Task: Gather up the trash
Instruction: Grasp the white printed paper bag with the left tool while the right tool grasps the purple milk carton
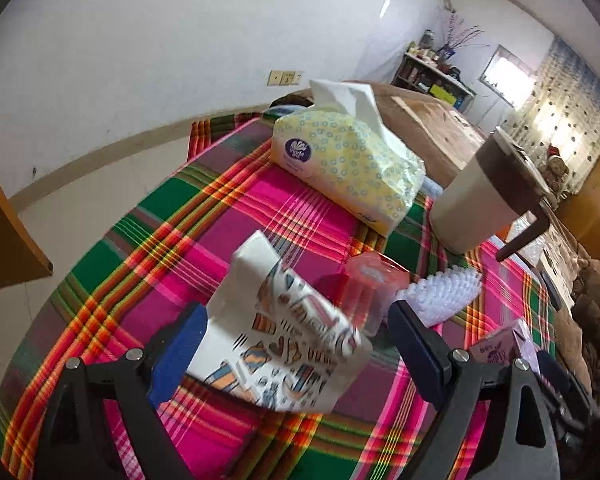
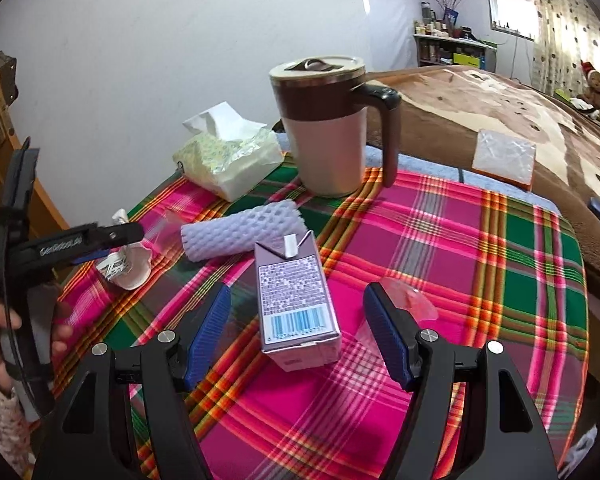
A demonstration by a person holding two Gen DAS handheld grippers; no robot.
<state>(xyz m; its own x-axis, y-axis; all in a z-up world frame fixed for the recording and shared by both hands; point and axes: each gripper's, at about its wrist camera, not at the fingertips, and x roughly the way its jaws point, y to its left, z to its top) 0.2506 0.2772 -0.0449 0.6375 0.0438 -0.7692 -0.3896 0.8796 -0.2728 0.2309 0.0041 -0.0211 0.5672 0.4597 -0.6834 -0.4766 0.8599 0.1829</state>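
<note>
While both grippers hang over the pink-and-green plaid tablecloth point(image 2: 440, 240), I see 2 pieces of trash lined up. My left gripper point(image 1: 296, 356) has its blue pads spread wide on either side of the crumpled white printed paper wrapper point(image 1: 284, 340), not pressing it. My right gripper point(image 2: 296, 332) is equally spread around the small purple drink carton point(image 2: 296, 300), which stands upright between the pads without touching them.

My worry on the left is the clear reddish plastic cup point(image 1: 374, 284) and the white foam fruit net point(image 1: 440, 292) lying just beyond the wrapper; closing too far forward could catch either one. On the right, an off-centre squeeze could tip the light carton or push it into the foam net. The brown-and-cream lidded mug point(image 2: 328, 128) and yellow tissue pack point(image 1: 348, 164) stand farther back, and should stay.
</note>
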